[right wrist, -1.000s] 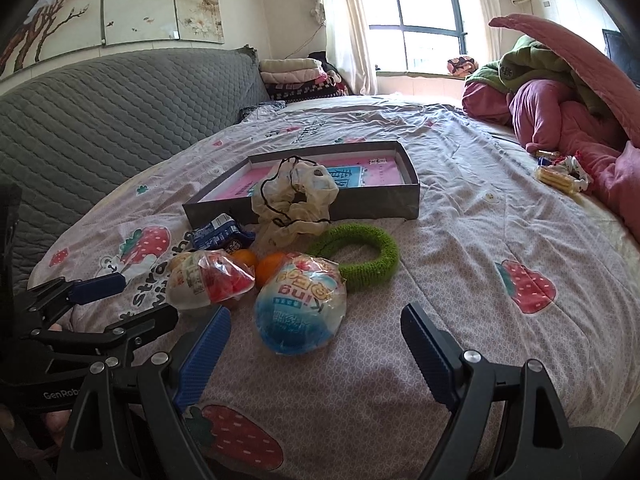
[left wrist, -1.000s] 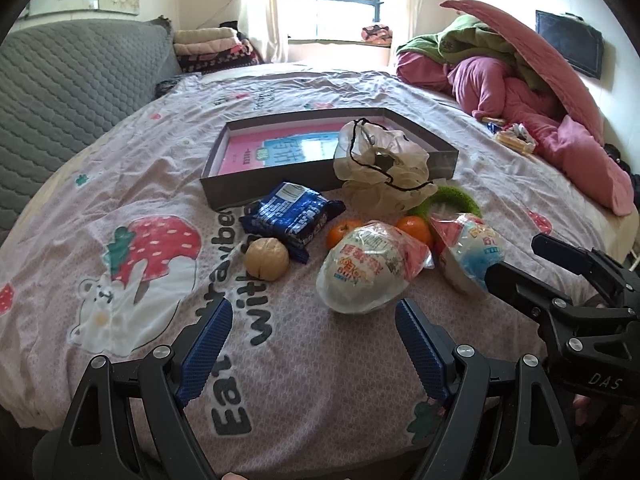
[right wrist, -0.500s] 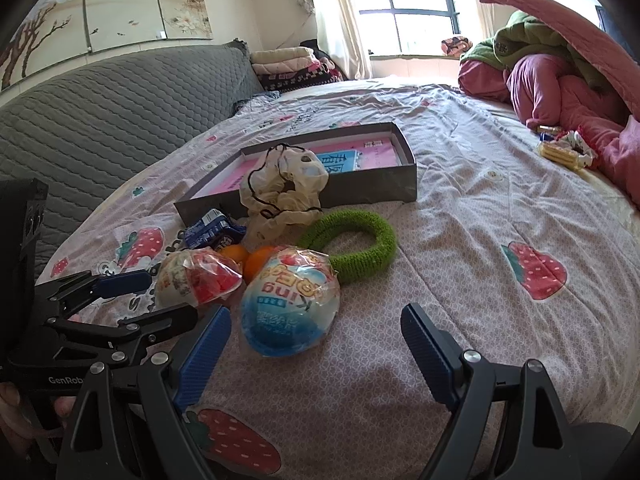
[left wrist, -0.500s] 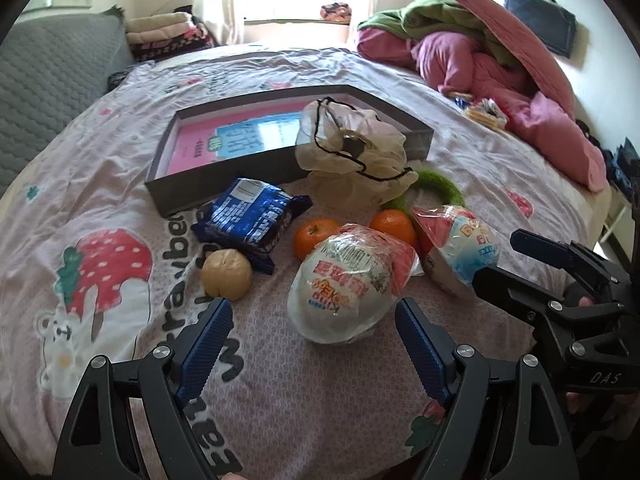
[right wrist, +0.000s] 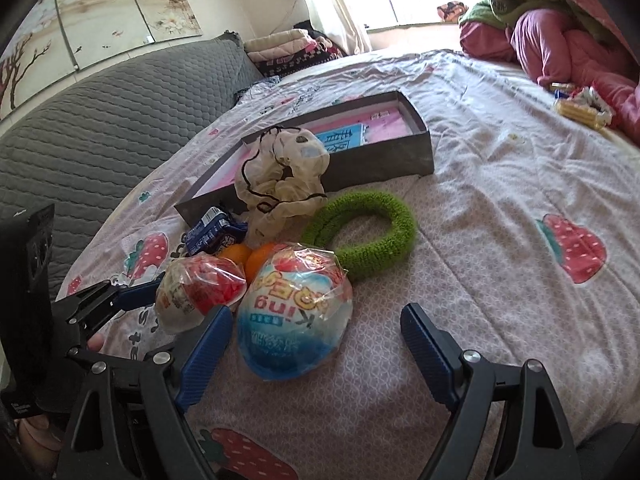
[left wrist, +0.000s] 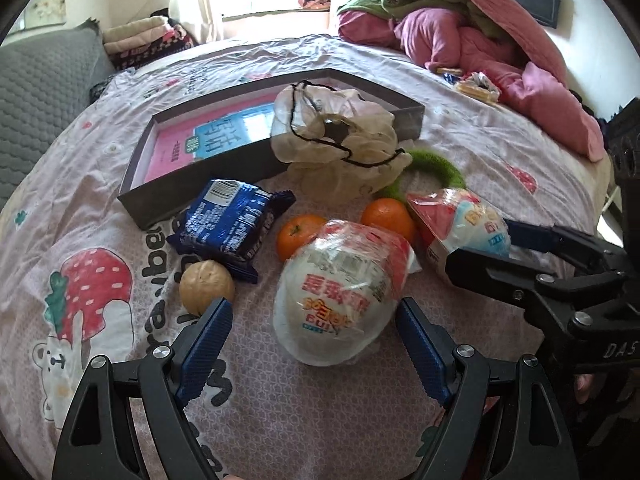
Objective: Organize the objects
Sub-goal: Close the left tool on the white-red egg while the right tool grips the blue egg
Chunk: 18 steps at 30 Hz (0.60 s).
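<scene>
Red-and-white wrapped egg on the bed, near the close edge, right between the wide-open jaws of the left gripper, not squeezed. Blue-and-white wrapped egg just beside it, lying between the wide-open jaws of the right gripper, touching the left blue pad or very near it; hard to tell which. Two small oranges tucked just behind both eggs. Round tan ball beside the left gripper's left pad. Blue snack packet just behind that ball, close to the front wall of the grey box. Pink and blue sheet flat inside the box. Crumpled cream bag with black string leaning on the box's front wall. Green fuzzy ring lying flat beside the bag, just behind the blue-and-white egg. Heap of pink and green bedding at the far right corner of the bed.
</scene>
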Tool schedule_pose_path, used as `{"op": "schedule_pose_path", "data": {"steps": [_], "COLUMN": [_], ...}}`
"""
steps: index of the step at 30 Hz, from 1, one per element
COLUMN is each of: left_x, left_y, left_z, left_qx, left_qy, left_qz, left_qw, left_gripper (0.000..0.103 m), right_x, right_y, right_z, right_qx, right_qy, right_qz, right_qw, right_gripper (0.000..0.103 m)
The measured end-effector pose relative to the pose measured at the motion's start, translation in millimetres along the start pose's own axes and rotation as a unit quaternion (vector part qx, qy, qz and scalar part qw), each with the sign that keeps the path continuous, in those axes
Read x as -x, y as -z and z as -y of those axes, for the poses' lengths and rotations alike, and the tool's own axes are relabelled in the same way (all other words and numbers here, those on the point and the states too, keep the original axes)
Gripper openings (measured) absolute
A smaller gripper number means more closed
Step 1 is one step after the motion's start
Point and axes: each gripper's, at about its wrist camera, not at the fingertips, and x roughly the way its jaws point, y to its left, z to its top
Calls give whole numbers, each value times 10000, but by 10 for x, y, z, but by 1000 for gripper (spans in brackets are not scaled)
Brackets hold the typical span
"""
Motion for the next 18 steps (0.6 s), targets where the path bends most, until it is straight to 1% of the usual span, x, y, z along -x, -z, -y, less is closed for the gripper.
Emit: {"op": "schedule_pose_path", "data": {"steps": [3, 5, 7, 8, 9, 10, 11, 12, 15, 18], "left_x": [15, 5, -2, -6, -11, -23, -36, -55, -76, -50], "left_y": [-5, -9, -11, -19, -23, -27, -29, -28, -18, -9], "left_z": [-36, -51, -40, -25, -14, 4, 15, 34, 64, 50], "left_qx": [104, 187, 195, 168, 154, 133, 115, 81, 46, 101], "left_qy": [21, 102, 76, 71, 80, 96, 103, 139, 132, 196], "left_qz": [68, 58, 79, 98, 104, 94, 72, 39, 22, 67], "left_qw": [9999, 9998, 9997, 9998, 9998, 9998, 9999, 9999, 9999, 9997], "left_gripper": [84, 84, 83, 81, 76, 75, 68, 58, 58, 58], "right_x": [-38, -67, -74, -80, -85, -96, -111, -120, -130, -108], "right_y": [-16, -19, -20, -25, -28, -30, -32, -27, -14, -9], "right_z": [2, -18, -38, -51, -61, -76, -87, -95, -123, -112], "right_qx": [-30, 2, 40, 73, 89, 117, 142, 168, 260, 232], "right_qy": [-39, -45, -68, -86, -109, -149, -171, -154, -120, -204], "right_qz": [-37, -68, -58, -48, -51, -60, -85, -100, -114, -89], "right_qw": [10000, 10000, 10000, 9999, 9999, 9998, 9997, 9997, 9995, 9995], "right_gripper": [80, 77, 71, 69, 65, 60, 60, 59, 59, 59]}}
